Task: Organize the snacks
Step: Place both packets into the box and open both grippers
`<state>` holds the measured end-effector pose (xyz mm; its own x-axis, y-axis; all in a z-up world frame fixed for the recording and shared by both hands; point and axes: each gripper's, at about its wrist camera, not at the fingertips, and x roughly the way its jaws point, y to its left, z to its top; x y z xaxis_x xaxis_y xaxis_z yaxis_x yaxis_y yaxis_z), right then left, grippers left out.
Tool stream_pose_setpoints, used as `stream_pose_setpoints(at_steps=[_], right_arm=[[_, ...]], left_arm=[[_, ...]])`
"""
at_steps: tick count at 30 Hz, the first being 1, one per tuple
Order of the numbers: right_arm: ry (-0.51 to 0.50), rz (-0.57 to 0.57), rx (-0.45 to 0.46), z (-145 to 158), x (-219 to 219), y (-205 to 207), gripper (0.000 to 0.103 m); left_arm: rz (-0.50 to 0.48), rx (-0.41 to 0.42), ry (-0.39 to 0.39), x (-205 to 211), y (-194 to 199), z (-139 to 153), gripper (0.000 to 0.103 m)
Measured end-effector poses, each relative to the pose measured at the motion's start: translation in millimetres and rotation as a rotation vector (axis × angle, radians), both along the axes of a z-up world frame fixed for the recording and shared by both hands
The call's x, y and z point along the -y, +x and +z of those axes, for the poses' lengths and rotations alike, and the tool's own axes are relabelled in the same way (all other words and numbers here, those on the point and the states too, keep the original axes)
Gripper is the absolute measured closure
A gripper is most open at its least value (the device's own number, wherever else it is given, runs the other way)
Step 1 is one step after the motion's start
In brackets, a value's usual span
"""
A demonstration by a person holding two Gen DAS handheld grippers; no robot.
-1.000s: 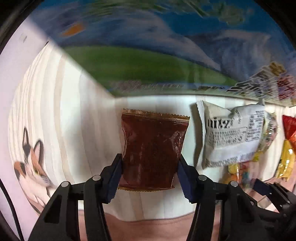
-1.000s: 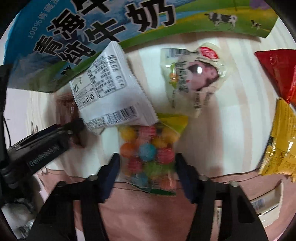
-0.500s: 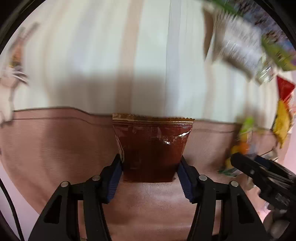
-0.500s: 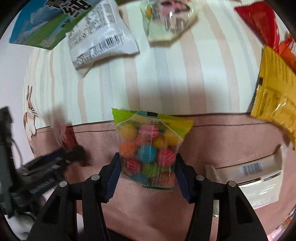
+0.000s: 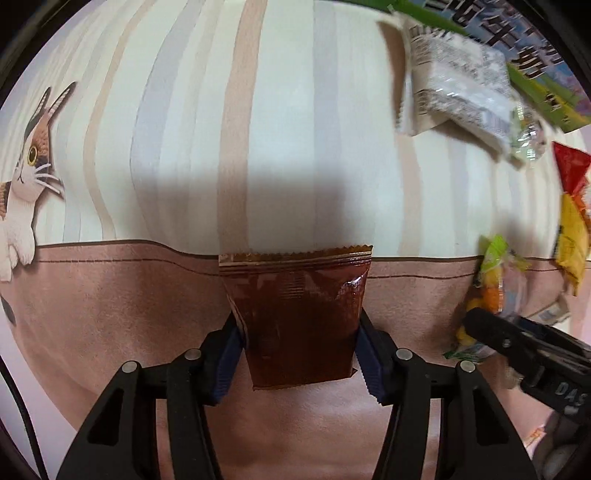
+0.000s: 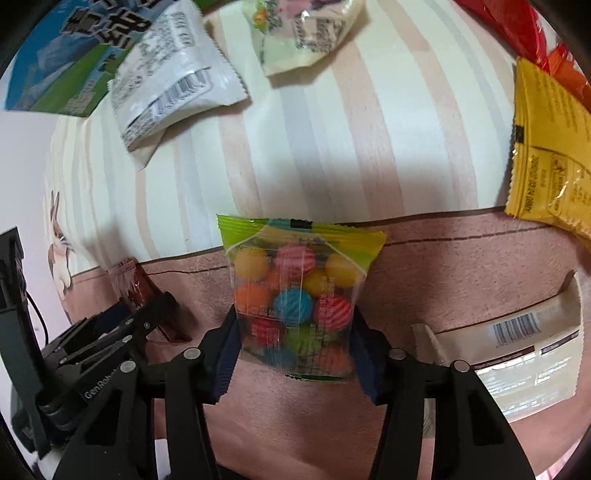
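Note:
My left gripper (image 5: 297, 350) is shut on a dark brown snack packet (image 5: 295, 314) and holds it over the pink band of the cloth. My right gripper (image 6: 293, 350) is shut on a clear bag of coloured candy balls (image 6: 295, 299) with a green top, also over the pink band. The left gripper and its brown packet (image 6: 136, 291) show at the left of the right wrist view. The candy bag (image 5: 495, 284) and right gripper (image 5: 480, 321) show at the right of the left wrist view.
A striped cloth (image 5: 258, 129) with a cat print (image 5: 29, 166) covers the surface. A grey-white packet (image 6: 166, 92), a pale packet (image 6: 303, 29), a blue-green milk carton (image 6: 66, 62), a yellow packet (image 6: 546, 155), red packets (image 6: 517, 29) and a white barcode packet (image 6: 517, 347) lie around.
Both grippers have pulled back from the striped area toward the pink band, each carrying its packet. The other snacks now lie farther away.

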<state>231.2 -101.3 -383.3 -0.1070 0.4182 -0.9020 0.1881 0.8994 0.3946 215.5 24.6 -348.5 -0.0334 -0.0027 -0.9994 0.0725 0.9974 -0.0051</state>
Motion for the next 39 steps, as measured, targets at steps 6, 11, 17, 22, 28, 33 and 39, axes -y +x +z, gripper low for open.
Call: stream_pose_setpoints(at_steps=[6, 11, 17, 22, 28, 33, 39], right_arm=[[0.012, -0.006, 0.052, 17, 12, -8, 0.049], [0.074, -0.061, 0.118, 55, 34, 1, 0.049], [0.106, -0.089, 0.291, 133, 63, 31, 0.049], [0.107, -0.101, 0.426, 198, 87, 77, 0.049], [-0.055, -0.087, 0.521, 230, 114, 162, 0.049], [-0.133, -0.044, 0.482, 211, 119, 235, 0.049], [-0.203, -0.02, 0.433, 184, 117, 285, 0.049]], left_arm=[[-0.007, 0.058, -0.047, -1, 11, 39, 0.049], [-0.028, 0.157, -0.155, 17, 28, 110, 0.049], [-0.085, 0.282, -0.242, 34, 61, 182, 0.049], [-0.127, 0.354, -0.241, 59, 104, 216, 0.049], [-0.137, 0.311, -0.183, 80, 173, 205, 0.049], [-0.122, 0.216, -0.125, 90, 219, 163, 0.049], [-0.132, 0.151, -0.061, 98, 239, 121, 0.049]])
